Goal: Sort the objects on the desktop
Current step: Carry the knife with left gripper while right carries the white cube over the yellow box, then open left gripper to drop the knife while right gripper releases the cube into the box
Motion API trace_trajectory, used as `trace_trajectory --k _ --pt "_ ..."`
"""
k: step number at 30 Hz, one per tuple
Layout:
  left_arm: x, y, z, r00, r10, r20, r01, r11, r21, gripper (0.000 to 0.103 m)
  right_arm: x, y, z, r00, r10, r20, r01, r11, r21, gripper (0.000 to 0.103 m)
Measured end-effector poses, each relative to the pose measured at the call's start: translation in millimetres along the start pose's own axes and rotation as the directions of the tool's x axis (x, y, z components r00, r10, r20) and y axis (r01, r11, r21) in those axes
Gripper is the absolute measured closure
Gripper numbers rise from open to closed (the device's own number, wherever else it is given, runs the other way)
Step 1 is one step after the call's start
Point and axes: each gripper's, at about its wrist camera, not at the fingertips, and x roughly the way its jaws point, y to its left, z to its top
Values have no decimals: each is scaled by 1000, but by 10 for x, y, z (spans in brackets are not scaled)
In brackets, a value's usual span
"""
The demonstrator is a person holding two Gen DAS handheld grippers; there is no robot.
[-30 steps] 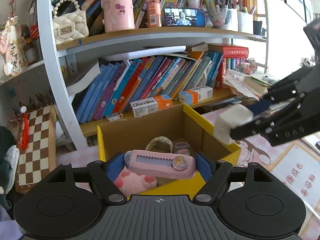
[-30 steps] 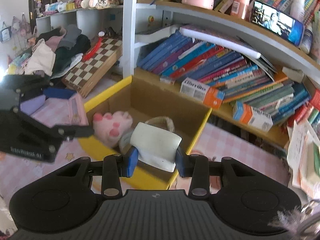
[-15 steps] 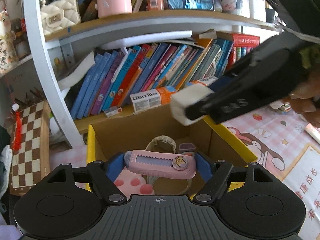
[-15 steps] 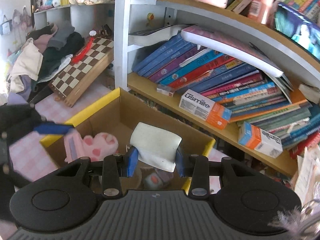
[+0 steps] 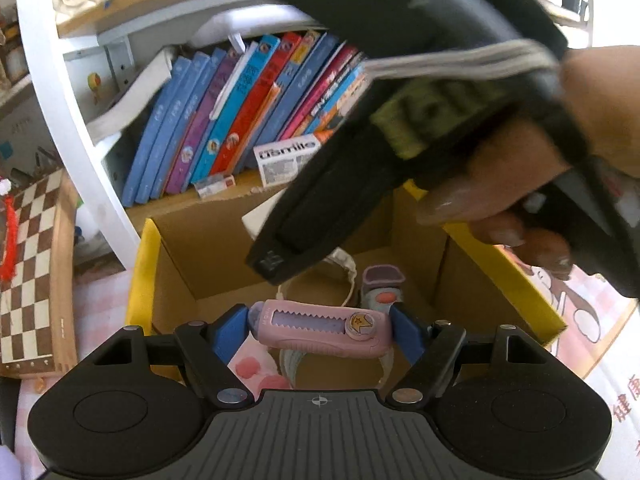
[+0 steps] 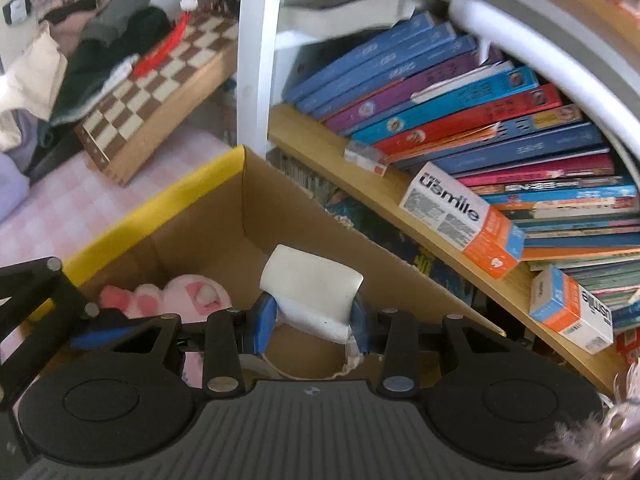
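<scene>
Left wrist view: my camera sits behind my left hand-held gripper, looking steeply down, close above the cardboard box, with the bookshelf behind; my right hand crosses the upper right. Right wrist view: from behind my right hand-held gripper, tilted down over the same box. Both views share the box, the books, the chessboard and the pink checked surface.

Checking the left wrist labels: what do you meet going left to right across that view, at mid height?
Chessboard → white shelf post → yellow box rim → pink utility knife held in the left gripper → person's hand on the right gripper's handle.
</scene>
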Motion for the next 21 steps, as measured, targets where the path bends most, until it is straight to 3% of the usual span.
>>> trace_trajectory --k 8,19,21 --pt "164 37 -16 999 12 -53 -13 1000 -21 25 360 -4 8 997 4 -75 -6 1000 -20 66" --pt "263 1 -44 997 16 -79 -17 1000 -15 25 508 9 -7 995 9 -102 -12 1000 -23 64" --pt "267 -5 -48 997 17 -80 -18 1000 -16 25 499 4 -11 995 7 -95 -9 1000 -15 59"
